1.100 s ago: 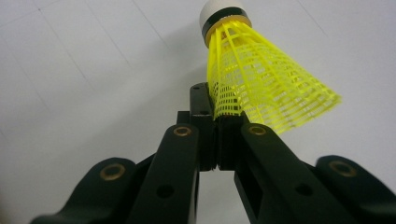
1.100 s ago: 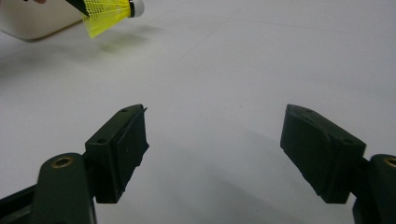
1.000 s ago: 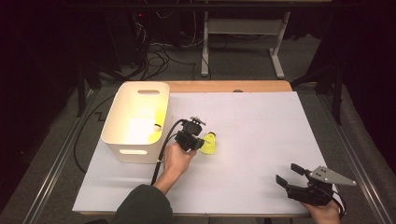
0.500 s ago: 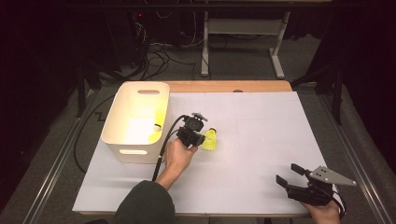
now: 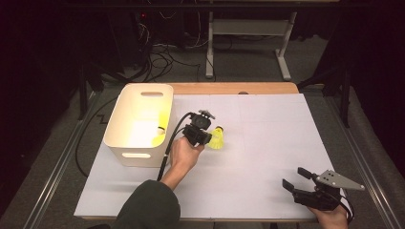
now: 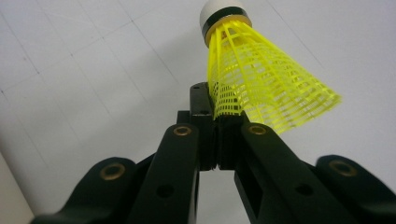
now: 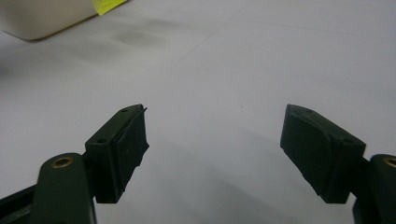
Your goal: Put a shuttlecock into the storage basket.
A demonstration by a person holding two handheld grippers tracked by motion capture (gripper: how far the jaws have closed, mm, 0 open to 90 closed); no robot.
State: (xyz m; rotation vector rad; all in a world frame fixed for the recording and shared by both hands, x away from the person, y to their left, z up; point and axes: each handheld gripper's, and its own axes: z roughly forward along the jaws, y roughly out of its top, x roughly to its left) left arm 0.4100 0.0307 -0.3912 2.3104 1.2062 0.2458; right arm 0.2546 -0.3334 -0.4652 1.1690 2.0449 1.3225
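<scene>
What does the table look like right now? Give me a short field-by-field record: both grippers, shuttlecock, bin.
left gripper: shut on the skirt edge of the shuttlecock
shuttlecock: yellow net skirt, white cork tip, just right of the bin in the high view
right gripper: open, nothing between the jaws, near the table's front right corner
bin: white, at the table's left; something yellow inside

The bin (image 5: 138, 124) sits on the bench (image 5: 267, 143) at the left (a shuttlecock (image 5: 218, 138) is just right of it).
</scene>
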